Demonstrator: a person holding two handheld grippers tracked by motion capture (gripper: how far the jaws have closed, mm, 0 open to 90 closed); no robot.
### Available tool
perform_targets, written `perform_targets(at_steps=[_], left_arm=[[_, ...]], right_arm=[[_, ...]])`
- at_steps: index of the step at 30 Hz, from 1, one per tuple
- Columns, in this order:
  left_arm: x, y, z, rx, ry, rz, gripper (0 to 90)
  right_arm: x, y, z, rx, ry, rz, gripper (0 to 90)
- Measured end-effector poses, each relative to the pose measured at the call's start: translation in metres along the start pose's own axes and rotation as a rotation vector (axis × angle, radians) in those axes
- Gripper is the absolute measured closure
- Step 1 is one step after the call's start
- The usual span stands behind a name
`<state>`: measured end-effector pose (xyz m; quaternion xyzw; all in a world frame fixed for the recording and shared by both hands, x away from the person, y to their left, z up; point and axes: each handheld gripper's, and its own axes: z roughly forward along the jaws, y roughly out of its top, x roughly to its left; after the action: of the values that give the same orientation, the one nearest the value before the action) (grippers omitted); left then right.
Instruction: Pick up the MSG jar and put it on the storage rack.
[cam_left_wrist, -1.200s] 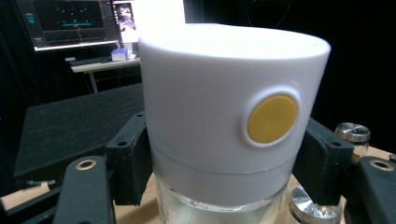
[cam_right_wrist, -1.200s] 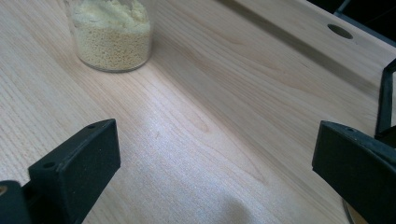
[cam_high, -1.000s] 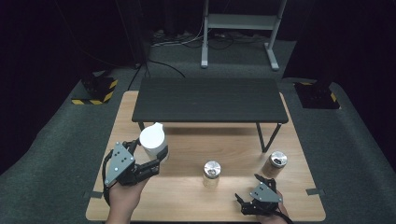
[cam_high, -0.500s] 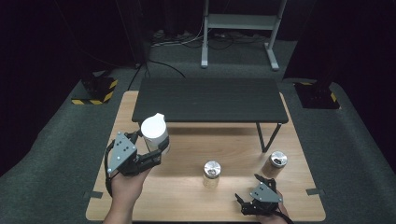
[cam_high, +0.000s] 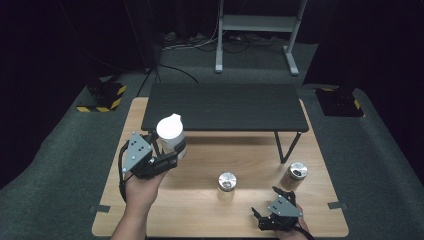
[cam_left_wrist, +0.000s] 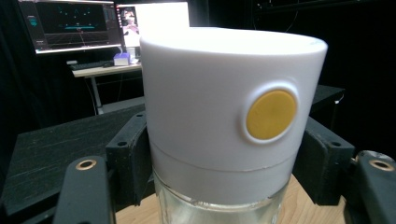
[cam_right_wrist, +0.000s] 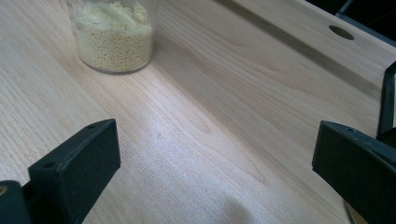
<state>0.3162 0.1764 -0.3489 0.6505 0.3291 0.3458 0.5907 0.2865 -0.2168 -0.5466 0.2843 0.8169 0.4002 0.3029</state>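
Your left gripper (cam_high: 167, 157) clamps the white-capped jar (cam_high: 171, 134) and has carried it up and toward 12 o'clock, near the black shelf (cam_high: 225, 107); you are probably placing it there; your right gripper (cam_high: 265, 218) rests wide open at 5 o'clock; the jar's contents are cut off in the left gripper view.

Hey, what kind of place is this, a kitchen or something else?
Probably a lab or recording studio, not a kitchen. Black drapes close in the wooden table, hazard-striped floor blocks sit beside it, and monitors on a desk show in the left gripper view.
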Motion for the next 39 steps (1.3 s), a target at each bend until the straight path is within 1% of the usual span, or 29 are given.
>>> perform_targets(at_steps=[17, 21, 29, 39], left_arm=[[0.001, 0.008, 0.020, -0.004, -0.003, 0.003, 30.3], [0.002, 0.011, 0.025, -0.010, -0.005, -0.005, 30.4], [0.001, 0.017, 0.036, -0.011, -0.009, 0.004, 30.3], [0.005, 0.020, 0.049, -0.014, 0.000, -0.007, 30.4]], right_arm=[[0.000, 0.000, 0.000, -0.006, 0.002, 0.005, 0.0], [-0.001, 0.000, -0.001, -0.007, 0.002, 0.005, 0.0], [-0.001, -0.001, -0.001, -0.011, 0.004, 0.012, 0.0], [-0.001, -0.001, -0.001, -0.014, 0.006, 0.013, 0.0]])
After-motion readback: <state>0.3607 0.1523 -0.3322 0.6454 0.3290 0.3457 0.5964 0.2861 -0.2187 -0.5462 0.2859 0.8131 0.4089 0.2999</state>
